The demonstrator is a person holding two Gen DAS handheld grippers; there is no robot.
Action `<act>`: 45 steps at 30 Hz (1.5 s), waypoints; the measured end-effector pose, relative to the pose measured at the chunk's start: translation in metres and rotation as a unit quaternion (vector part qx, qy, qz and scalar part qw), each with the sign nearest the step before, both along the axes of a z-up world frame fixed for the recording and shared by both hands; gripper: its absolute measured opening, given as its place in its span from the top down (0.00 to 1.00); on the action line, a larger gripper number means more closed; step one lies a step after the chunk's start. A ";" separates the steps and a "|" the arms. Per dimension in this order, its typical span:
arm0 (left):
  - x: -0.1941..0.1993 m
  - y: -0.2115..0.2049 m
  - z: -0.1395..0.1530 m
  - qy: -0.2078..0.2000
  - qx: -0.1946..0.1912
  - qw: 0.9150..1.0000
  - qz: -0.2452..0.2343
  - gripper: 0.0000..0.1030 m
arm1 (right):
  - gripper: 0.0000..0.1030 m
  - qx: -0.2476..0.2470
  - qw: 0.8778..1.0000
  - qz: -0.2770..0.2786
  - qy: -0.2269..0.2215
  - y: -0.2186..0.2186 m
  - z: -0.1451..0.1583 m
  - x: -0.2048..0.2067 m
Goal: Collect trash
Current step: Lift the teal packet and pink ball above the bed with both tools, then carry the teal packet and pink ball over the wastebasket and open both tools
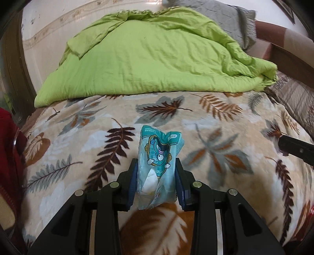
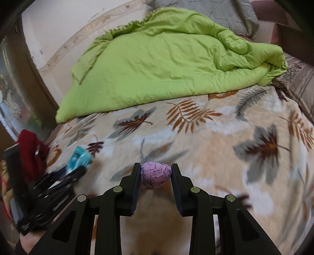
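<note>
Your left gripper (image 1: 157,172) is squeezed shut on a teal tissue pack (image 1: 159,168), with one finger pressing on each side of it. The pack stands up between the fingers, and its top sticks out past the tips. A bit of white tissue shows through the pack near the bottom. Under the pack and all around it lies the leaf blanket (image 1: 206,137) on the bed. Far ahead of your left gripper is a big green quilt (image 1: 153,55), and past that, a grey pillow (image 1: 225,17). Off to the left of it there is something red (image 1: 9,141) at the bed's edge. Your right gripper (image 2: 156,172) is clamped on a purple paper ball (image 2: 156,175), right at the tips of its two fingers. The ball is crumpled and fills the gap between them. It sits just above the leaf blanket, but you cannot tell if it touches. From your right gripper, the left one shows low on the left side, blurry, with the teal pack poking out in front of it.
</note>
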State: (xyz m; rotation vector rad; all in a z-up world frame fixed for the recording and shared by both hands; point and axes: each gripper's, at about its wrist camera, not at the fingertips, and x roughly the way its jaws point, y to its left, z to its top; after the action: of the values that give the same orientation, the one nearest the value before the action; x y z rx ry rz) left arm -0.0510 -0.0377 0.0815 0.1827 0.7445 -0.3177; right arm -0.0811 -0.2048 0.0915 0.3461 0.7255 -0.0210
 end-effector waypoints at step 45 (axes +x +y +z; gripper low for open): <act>-0.297 -0.272 0.022 0.164 -0.024 0.853 -0.494 0.34 | 0.56 0.092 0.940 -0.328 -0.024 -0.150 0.018 -0.419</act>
State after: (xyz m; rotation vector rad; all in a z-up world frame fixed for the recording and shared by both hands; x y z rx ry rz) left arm -0.3481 -0.3092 0.1034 0.4715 0.9350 -1.3811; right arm -0.5001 -0.3549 0.1099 0.7537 0.5366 -0.5774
